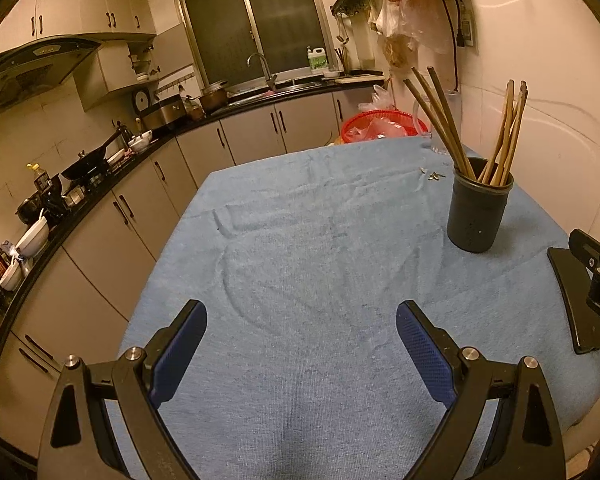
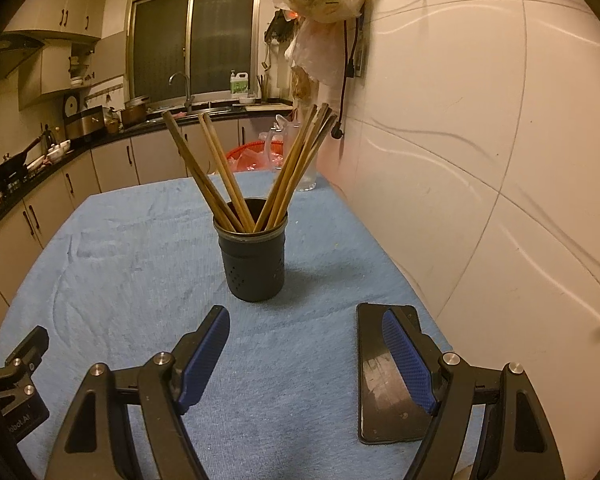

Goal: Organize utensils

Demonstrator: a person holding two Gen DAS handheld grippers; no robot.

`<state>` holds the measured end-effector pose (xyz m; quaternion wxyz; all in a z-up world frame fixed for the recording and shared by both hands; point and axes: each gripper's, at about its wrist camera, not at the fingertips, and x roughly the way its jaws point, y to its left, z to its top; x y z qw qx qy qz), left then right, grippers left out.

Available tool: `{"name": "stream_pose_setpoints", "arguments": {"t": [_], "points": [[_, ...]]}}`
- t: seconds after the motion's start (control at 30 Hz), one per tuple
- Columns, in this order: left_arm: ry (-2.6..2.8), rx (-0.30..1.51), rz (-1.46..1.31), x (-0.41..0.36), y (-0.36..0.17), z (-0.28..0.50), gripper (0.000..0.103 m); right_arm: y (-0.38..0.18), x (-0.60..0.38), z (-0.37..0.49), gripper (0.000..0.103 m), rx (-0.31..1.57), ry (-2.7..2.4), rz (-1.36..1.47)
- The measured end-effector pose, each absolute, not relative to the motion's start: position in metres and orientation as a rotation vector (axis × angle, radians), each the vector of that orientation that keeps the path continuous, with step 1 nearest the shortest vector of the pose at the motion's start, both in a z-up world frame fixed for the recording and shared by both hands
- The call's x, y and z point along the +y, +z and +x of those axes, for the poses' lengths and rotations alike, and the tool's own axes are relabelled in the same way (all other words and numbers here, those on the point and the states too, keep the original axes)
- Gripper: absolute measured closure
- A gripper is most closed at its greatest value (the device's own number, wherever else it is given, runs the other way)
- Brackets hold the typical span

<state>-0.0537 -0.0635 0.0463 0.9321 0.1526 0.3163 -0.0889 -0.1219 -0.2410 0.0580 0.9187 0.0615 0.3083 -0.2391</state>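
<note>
**Stock on the blue cloth: one holder of chopsticks, both tongs empty**

Item 1, table covering: a light blue cloth (image 2: 132, 264), towel-like nap, rumpled into soft ridges and creases, spread over the whole table top

Item 2, utensil holder (image 2: 254, 258): dark cylindrical cup, matt, with a raised band below the rim and small drain holes punched low on its wall. I see it standing upright on the cloth near the wall-side edge, straight ahead of my right tongs and off to the right of my left ones

Item 3, contents of holder: wooden chopsticks (image 2: 236, 176), long, slim, brown, standing tips down and fanned into two leaning bunches, one tilting left and one tilting right. No other utensil shows in the cup

Item 4, phone (image 2: 374, 376): flat black slab with a glossy face, lying on the cloth by the wall, partly under my right-hand finger

Item 5, clear plastic jug (image 2: 310, 168): at the far end of the table, behind the holder; contents not readable

Item 6, small scraps (image 1: 432, 174): a few bits on the cloth beyond the holder, too small to identify

Item 7, left gripper (image 1: 302, 344): black frame, blue dimpled pads, jaws spread wide over bare cloth, nothing between them

Item 8, right gripper (image 2: 306, 350): same build, jaws spread wide, nothing gripped, holder just beyond the tips
</note>
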Motion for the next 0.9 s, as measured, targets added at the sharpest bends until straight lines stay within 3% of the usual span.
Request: {"name": "stream_pose_setpoints", "arguments": {"t": [0.9], "points": [[-0.184,0.648,0.299,-0.0583,0.0470,-0.0582,0.007,0.0544,-0.2355,-0.1234,0.022,0.655,-0.488,0.122]]}}
